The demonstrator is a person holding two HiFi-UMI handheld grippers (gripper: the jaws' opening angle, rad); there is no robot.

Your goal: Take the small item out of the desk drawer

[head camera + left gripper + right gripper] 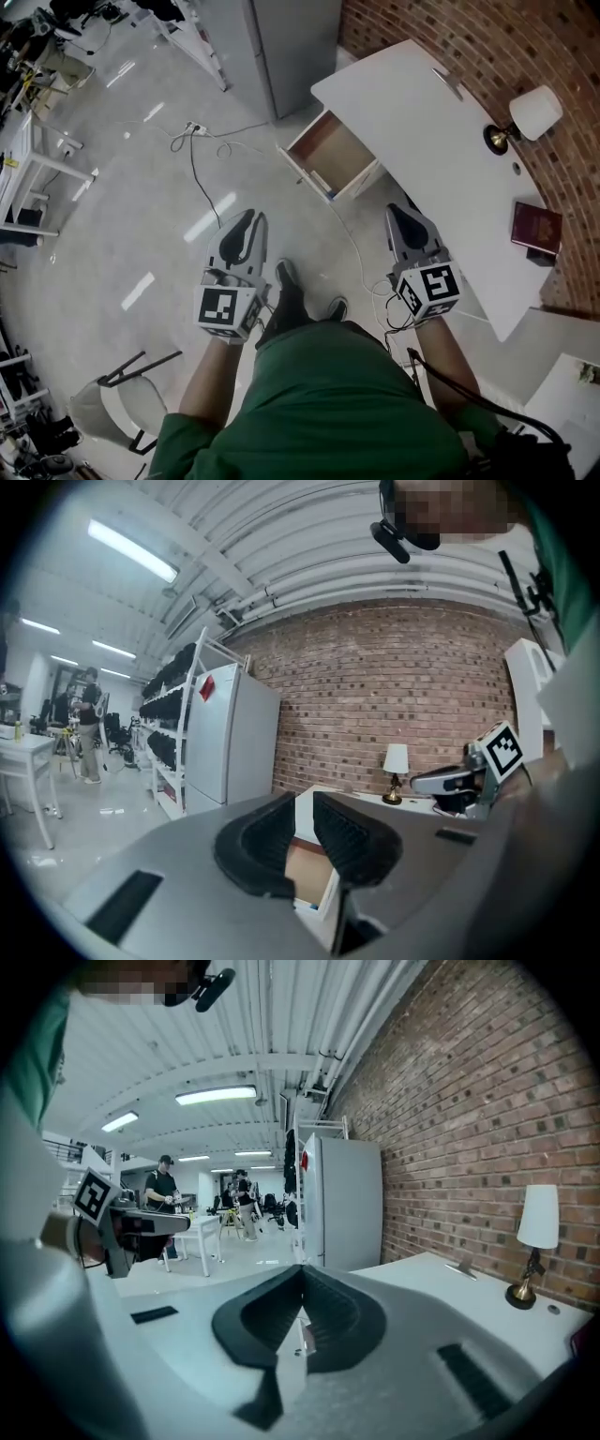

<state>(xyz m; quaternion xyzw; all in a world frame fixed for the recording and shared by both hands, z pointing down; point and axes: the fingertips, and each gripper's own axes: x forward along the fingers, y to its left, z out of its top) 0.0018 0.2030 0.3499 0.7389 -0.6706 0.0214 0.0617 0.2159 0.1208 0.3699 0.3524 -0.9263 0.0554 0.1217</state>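
Drawer [330, 150] stands pulled open from the white worktop [422, 112], with its brown inside showing; the small item cannot be made out in it from any view. Left hand-held gripper [244, 217] is in the air below and left of the drawer, jaws slightly apart, nothing between them. Right hand-held gripper [401, 211] is below and right of the drawer, jaw tips together, empty. Lamp [534, 112] and book [536, 228] sit well right of the drawer.
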